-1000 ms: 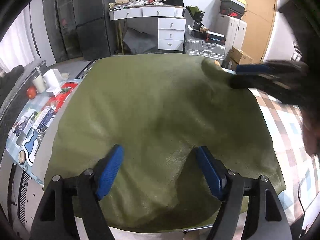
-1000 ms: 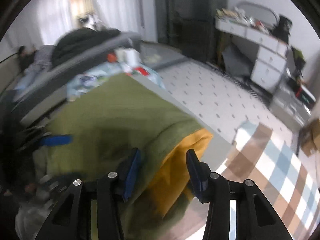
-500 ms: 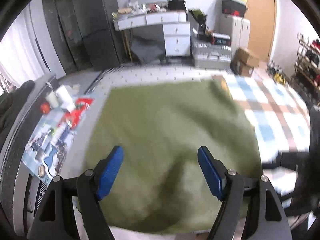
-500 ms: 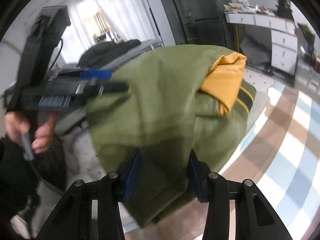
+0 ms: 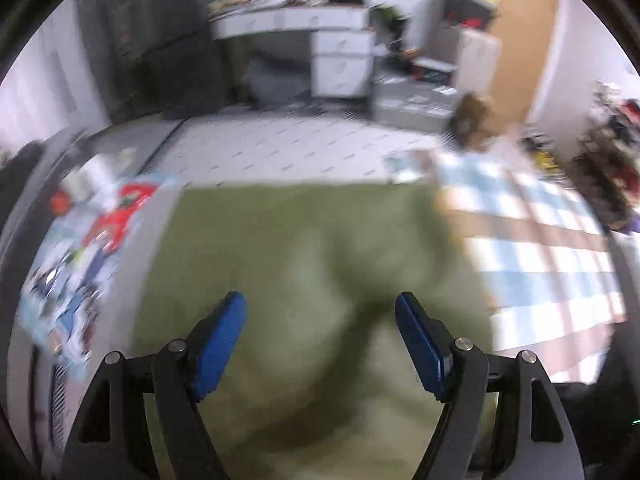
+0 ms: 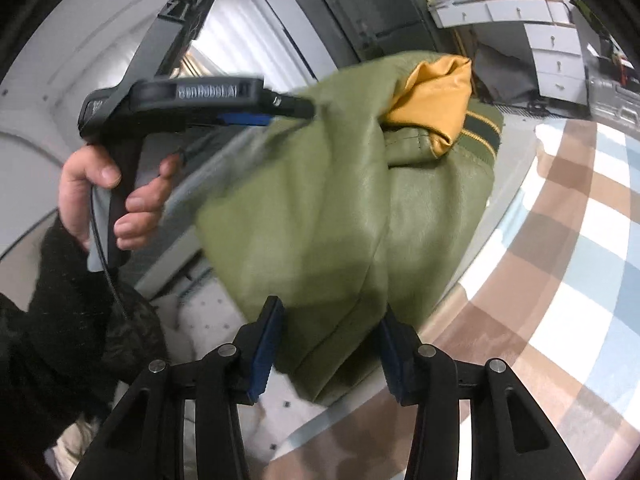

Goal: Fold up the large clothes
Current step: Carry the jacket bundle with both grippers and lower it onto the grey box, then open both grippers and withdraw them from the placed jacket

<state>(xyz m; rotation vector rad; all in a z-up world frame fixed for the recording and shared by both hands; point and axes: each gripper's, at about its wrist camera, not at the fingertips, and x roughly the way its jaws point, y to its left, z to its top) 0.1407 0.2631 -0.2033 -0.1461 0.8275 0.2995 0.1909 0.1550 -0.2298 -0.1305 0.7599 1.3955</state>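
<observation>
Olive jacket now hangs bunched between both tools instead of lying flat: right gripper clamps its near fold, left gripper gapes wide around cloth. Refolding seems next.

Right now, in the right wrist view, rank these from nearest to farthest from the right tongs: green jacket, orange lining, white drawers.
1. Green jacket, bunched between the right tongs.
2. Orange lining, at the jacket's far upper end.
3. White drawers, far upper right.
</observation>
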